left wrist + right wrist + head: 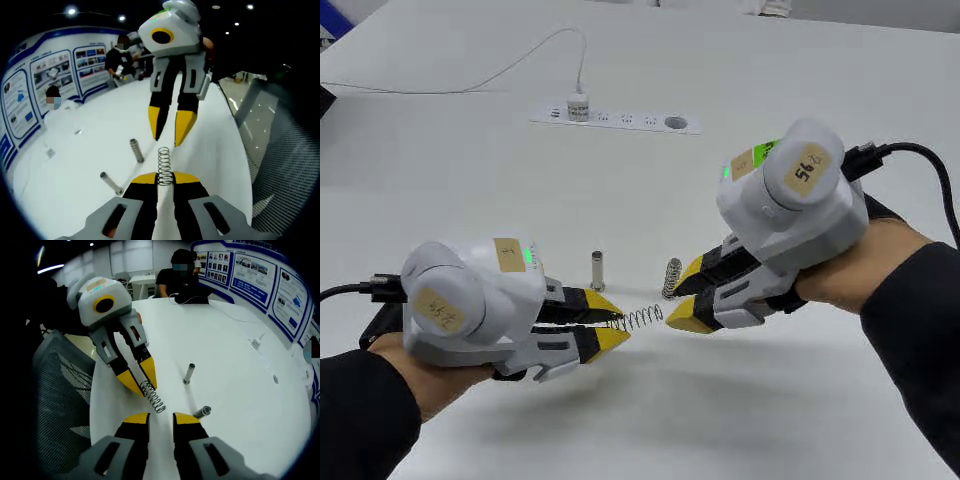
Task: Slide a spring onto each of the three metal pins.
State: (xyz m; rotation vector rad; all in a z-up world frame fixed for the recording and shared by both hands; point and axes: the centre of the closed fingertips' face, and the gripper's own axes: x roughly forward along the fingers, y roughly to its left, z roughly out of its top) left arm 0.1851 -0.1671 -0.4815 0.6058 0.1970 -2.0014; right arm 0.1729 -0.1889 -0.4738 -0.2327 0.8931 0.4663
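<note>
My left gripper (618,328) is shut on one end of a loose coil spring (636,318), which sticks out level toward the right. My right gripper (682,298) faces it with its jaws open around the spring's free end, not clamped. In the left gripper view the spring (164,165) rises from my shut jaws toward the right gripper (170,132). A bare metal pin (598,271) stands upright on the white table. Another pin (671,277), wearing a spring, stands just behind the right gripper's tips. The right gripper view shows the held spring (152,396), the bare pin (189,373) and the sprung pin (202,412).
A white power strip (615,119) with a plug and a thin cable (520,60) lies at the back of the table (770,420). A mesh chair (60,390) stands off the table's edge. A person (182,275) sits at the far side.
</note>
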